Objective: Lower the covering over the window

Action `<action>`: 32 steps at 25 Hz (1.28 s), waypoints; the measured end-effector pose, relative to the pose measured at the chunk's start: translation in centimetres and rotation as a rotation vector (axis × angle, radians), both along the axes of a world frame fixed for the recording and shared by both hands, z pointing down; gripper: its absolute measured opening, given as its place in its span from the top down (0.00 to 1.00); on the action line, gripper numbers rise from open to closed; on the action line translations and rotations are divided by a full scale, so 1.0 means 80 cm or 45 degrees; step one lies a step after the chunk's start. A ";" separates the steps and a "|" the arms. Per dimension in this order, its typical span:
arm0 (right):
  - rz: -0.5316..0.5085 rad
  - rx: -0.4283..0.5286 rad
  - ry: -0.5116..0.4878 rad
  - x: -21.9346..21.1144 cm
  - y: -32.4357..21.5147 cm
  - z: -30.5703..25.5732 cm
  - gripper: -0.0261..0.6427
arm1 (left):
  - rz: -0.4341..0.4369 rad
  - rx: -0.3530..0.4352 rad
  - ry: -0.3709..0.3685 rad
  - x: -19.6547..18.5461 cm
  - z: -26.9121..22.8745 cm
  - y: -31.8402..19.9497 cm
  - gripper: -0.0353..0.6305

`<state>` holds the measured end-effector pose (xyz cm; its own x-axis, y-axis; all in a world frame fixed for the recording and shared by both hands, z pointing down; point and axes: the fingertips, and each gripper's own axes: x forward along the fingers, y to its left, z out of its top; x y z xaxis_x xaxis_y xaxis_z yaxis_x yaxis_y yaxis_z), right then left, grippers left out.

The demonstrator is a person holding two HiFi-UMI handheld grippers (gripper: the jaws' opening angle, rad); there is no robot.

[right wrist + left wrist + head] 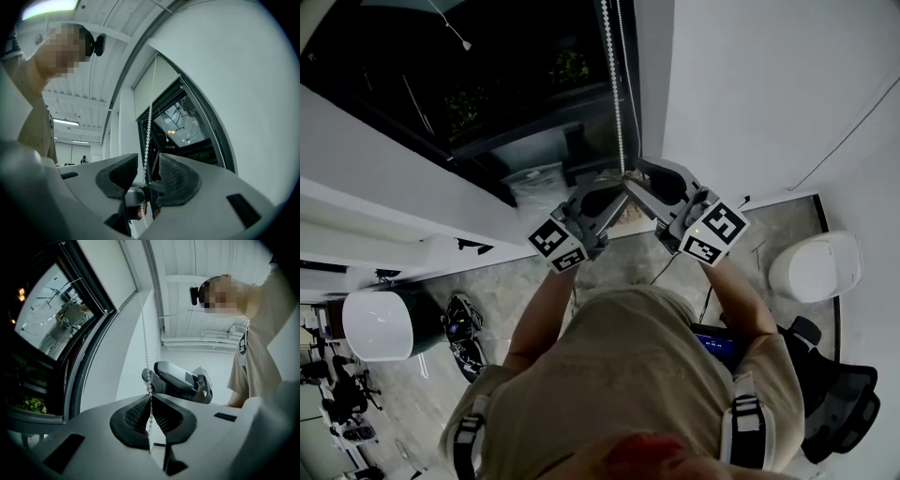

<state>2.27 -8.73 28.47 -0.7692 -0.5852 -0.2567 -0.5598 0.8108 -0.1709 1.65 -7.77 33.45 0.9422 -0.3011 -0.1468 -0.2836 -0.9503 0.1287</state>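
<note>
A white bead chain point(614, 84) hangs beside the dark window point(441, 84). My left gripper point(614, 187) is shut on the chain; in the left gripper view the beads point(145, 348) run down into the pinched black pads point(136, 411). My right gripper point(639, 176) stands just above and tip to tip with the left one. Its jaws are open, and the chain point(148, 131) passes loosely between its pads point(173, 176) without touching them. A pale roller blind point(154, 89) covers the top part of the window; dark glass point(185, 122) shows below it.
A white wall point(769, 75) rises right of the chain. The white sill point(356, 187) runs along the left. On the floor below stand a white round container point(380, 323) at the left and a white rounded object point(816, 267) at the right.
</note>
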 end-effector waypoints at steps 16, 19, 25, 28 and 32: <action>-0.023 0.054 0.166 -0.016 -0.021 -0.021 0.94 | 0.021 0.052 -0.033 -0.003 0.001 -0.005 0.91; -0.028 -0.033 0.210 -0.009 -0.036 0.011 0.94 | 0.005 -0.017 0.070 -0.031 -0.002 -0.014 0.79; -0.140 -0.185 0.219 -0.019 -0.036 0.063 0.94 | -0.037 0.085 0.082 -0.034 -0.085 -0.062 0.79; -0.137 -0.190 0.194 -0.017 -0.035 0.064 0.94 | 0.032 0.131 0.054 -0.004 -0.113 -0.068 0.79; -0.126 -0.198 0.199 -0.010 -0.026 0.066 0.94 | 0.097 0.076 0.057 0.022 -0.109 -0.062 0.91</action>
